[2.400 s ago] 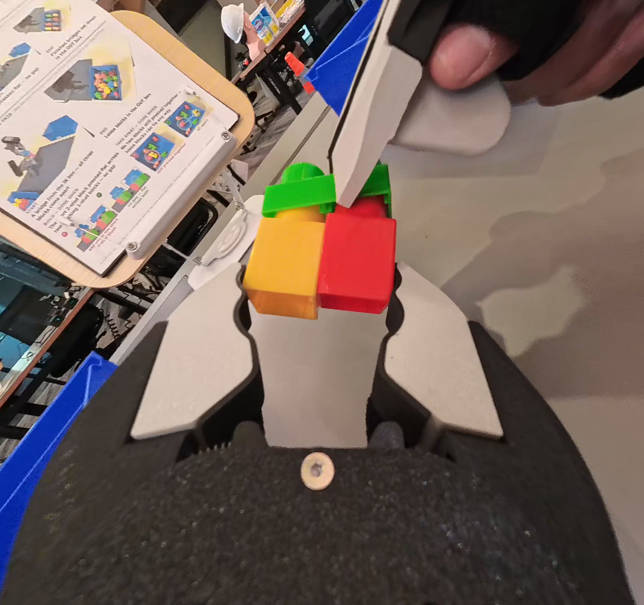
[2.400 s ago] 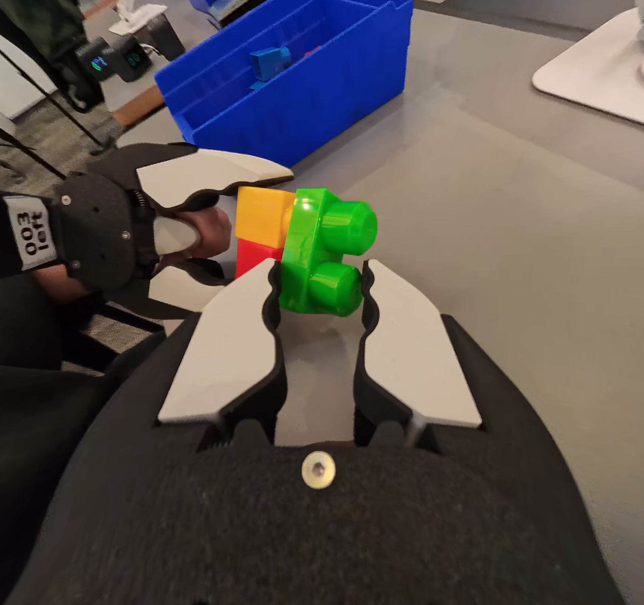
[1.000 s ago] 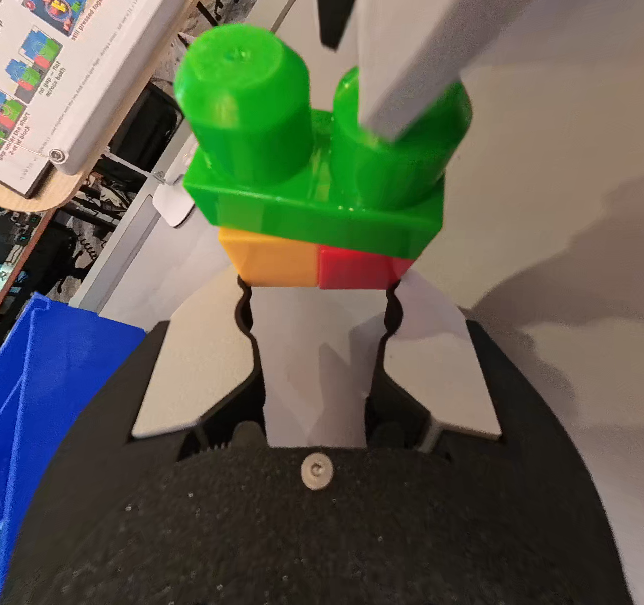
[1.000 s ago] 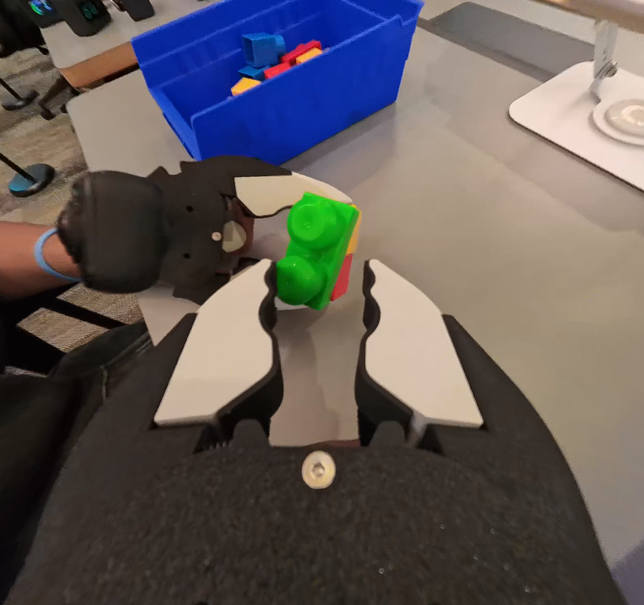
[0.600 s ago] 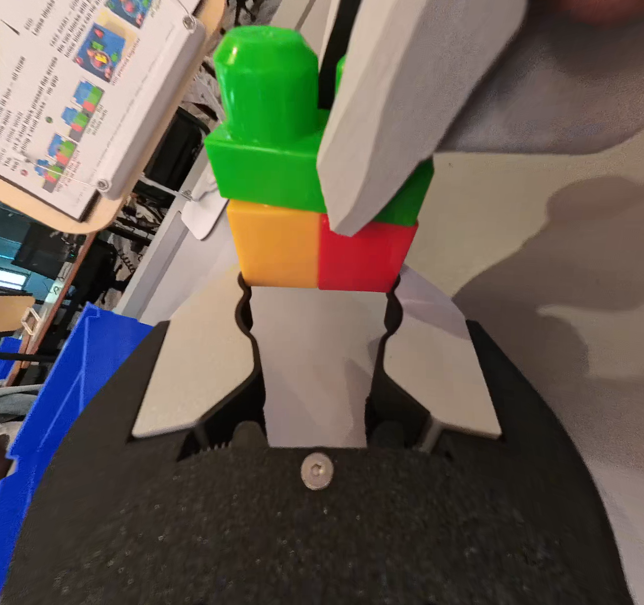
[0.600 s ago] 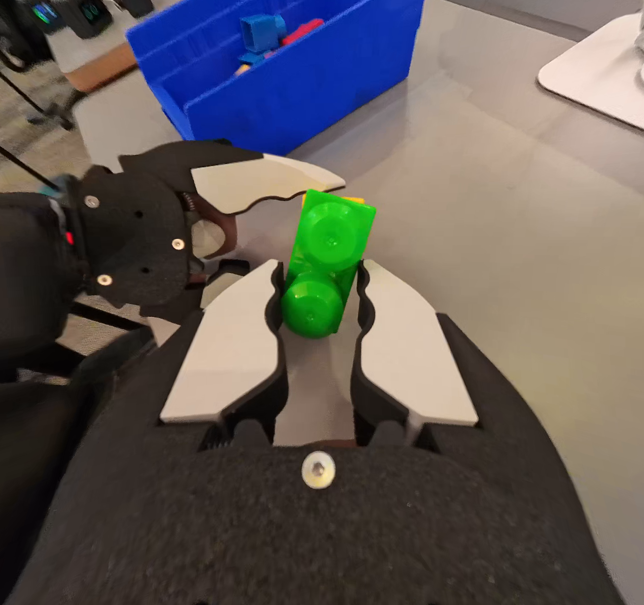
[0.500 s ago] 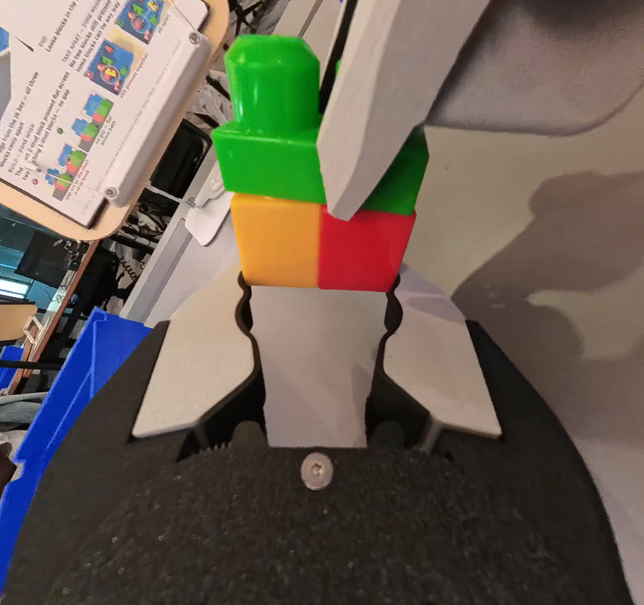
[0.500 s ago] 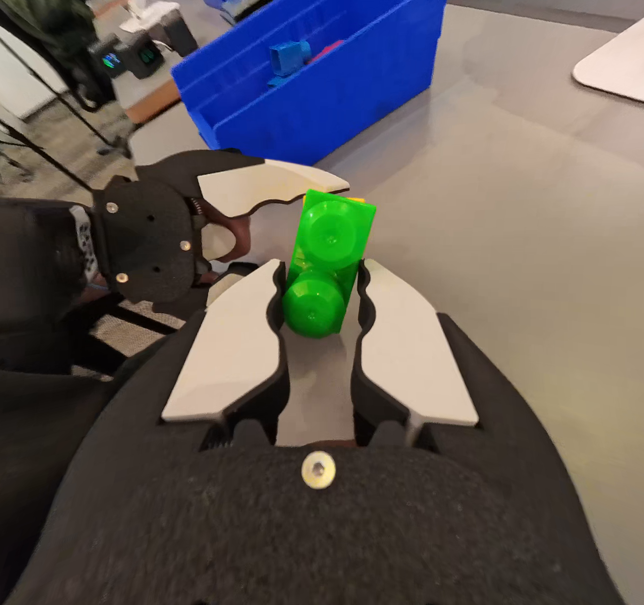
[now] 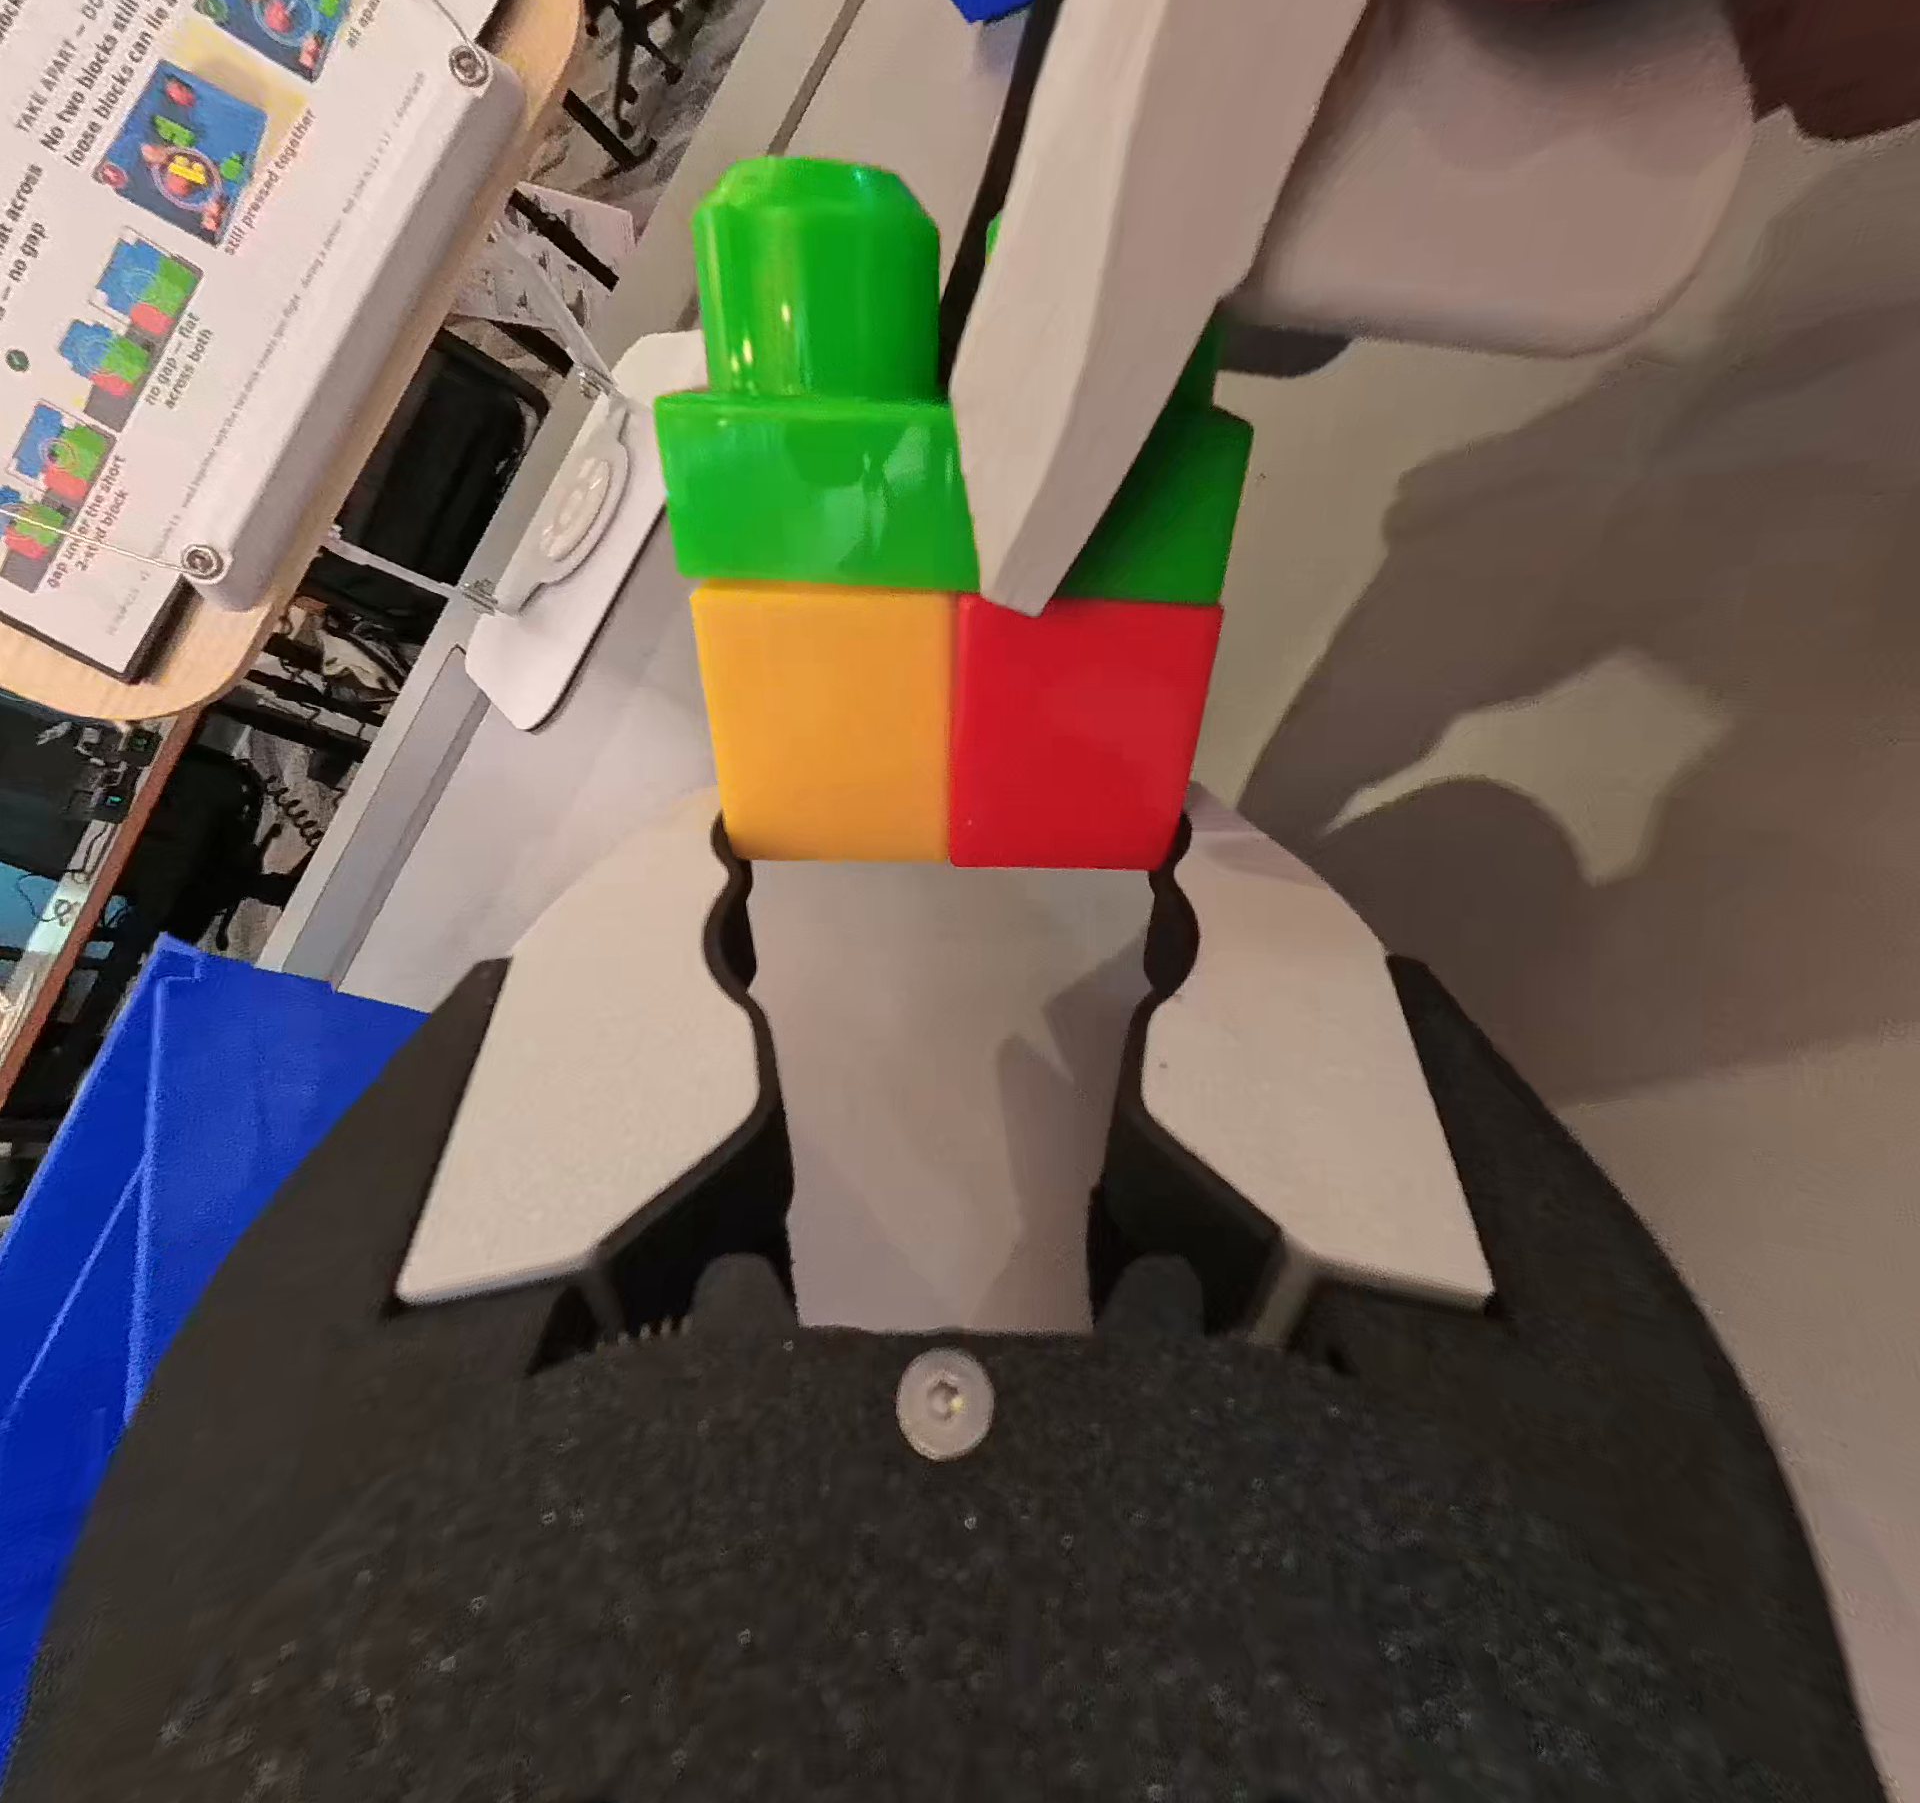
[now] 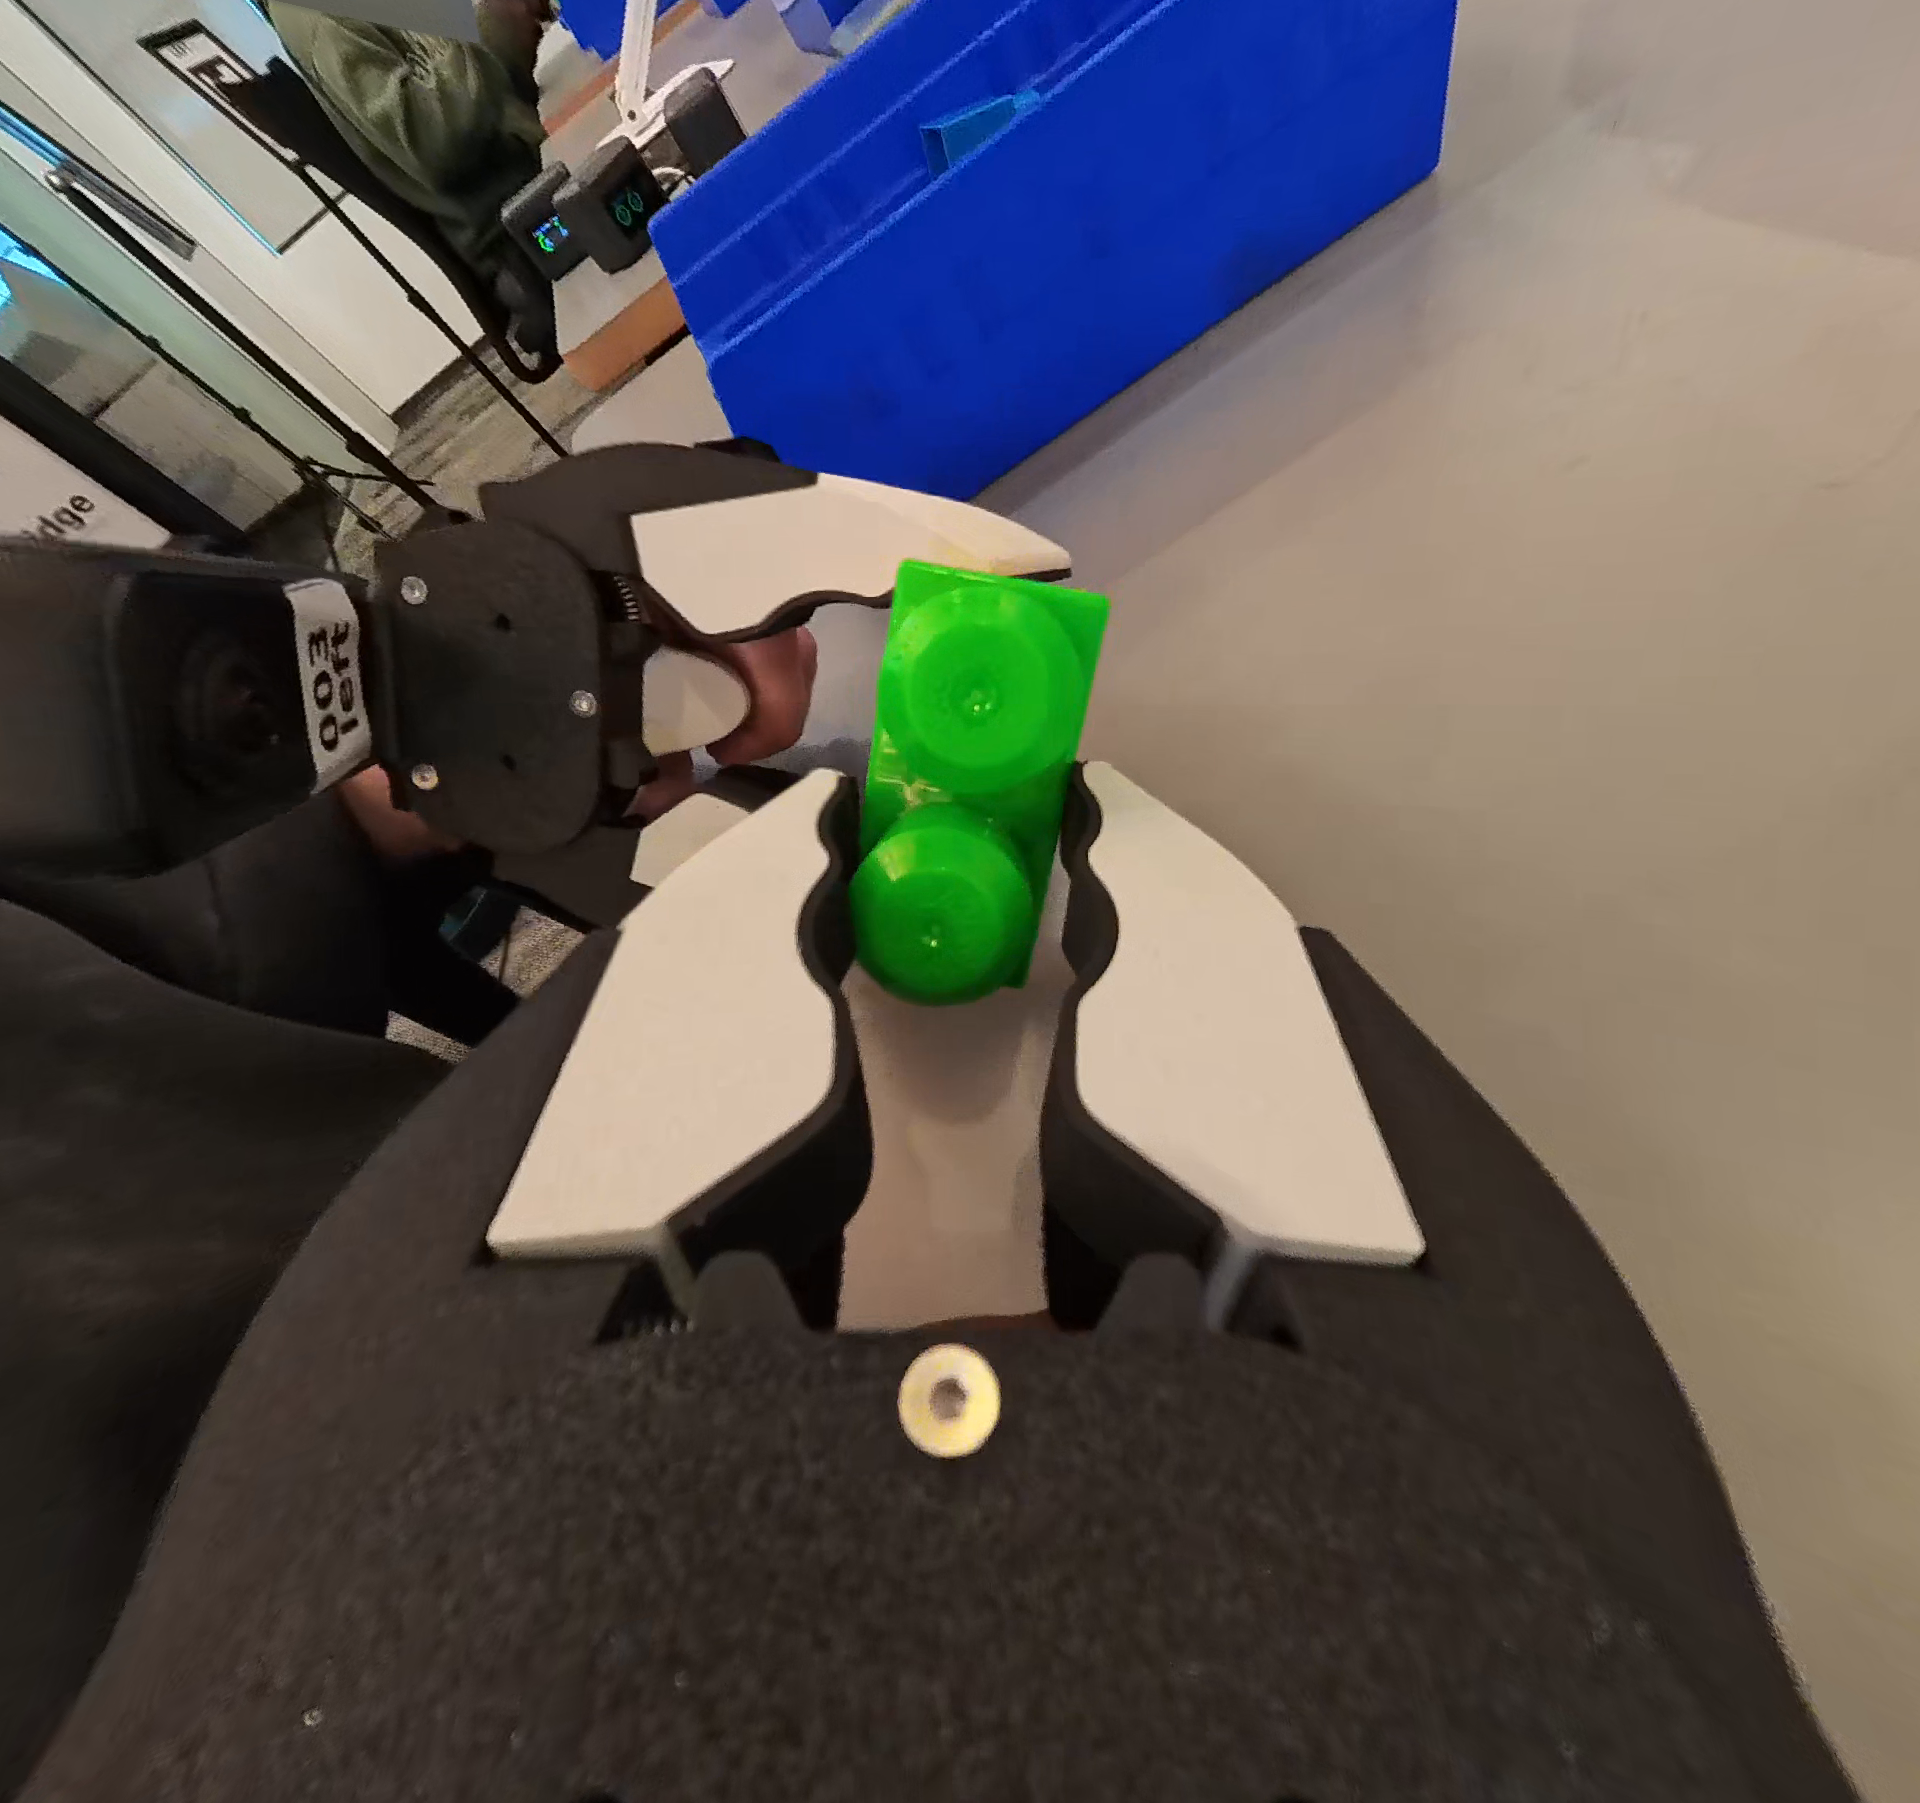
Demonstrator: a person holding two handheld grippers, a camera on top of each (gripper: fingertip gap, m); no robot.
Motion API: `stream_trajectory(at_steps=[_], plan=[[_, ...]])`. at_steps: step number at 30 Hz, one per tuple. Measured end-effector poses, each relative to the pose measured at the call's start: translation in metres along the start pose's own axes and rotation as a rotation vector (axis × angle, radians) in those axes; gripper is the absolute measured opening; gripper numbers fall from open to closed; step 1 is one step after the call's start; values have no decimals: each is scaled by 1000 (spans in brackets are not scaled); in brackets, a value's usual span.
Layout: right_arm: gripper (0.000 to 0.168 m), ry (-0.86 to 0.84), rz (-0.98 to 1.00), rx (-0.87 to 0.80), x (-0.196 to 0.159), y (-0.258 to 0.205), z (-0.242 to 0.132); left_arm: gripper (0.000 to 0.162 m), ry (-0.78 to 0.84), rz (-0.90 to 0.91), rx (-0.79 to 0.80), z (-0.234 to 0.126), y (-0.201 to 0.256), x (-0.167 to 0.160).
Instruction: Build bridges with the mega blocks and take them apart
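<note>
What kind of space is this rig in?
Probably a data-collection lab or workshop, not a home. Blue storage bins stand on a grey table, an instruction sheet is mounted on a stand beside it, and tripods and small devices stand behind.

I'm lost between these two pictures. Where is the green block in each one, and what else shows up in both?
Left wrist view: the green block sits upper centre, on the orange block and red block, partly behind a finger of the right gripper.
Right wrist view: it is at centre, studs toward the camera, one stud between the right gripper's fingertips.
Shared landmark: the blue bin.
</note>
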State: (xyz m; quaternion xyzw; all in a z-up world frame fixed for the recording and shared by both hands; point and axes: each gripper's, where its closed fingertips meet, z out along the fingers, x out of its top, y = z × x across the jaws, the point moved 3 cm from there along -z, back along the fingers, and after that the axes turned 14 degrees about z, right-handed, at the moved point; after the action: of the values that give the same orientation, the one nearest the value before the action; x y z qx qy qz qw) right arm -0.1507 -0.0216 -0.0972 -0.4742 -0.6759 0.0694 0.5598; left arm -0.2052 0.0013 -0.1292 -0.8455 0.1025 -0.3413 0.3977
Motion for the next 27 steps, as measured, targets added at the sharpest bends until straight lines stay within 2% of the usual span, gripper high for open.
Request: stream_trajectory(at_steps=[7,13,16,21,24,27], plan=[[37,-13,18,18,-5,3,2,74,-32,80,43,-1,1,-3],[37,24,78,159,-1,0,-7,75,19,119,79,-11,-5,6],[37,77,96,189,3,3,-12,69,40,76,80,-19,-9,2],[36,230,126,301,19,4,-31,72,104,-149,-42,-23,-10,-4],[36,290,69,297,19,6,-35,74,249,-472,-237,-27,-15,4],[36,270,3,305,13,-1,-31,70,432,-804,-462,-34,-25,13]])
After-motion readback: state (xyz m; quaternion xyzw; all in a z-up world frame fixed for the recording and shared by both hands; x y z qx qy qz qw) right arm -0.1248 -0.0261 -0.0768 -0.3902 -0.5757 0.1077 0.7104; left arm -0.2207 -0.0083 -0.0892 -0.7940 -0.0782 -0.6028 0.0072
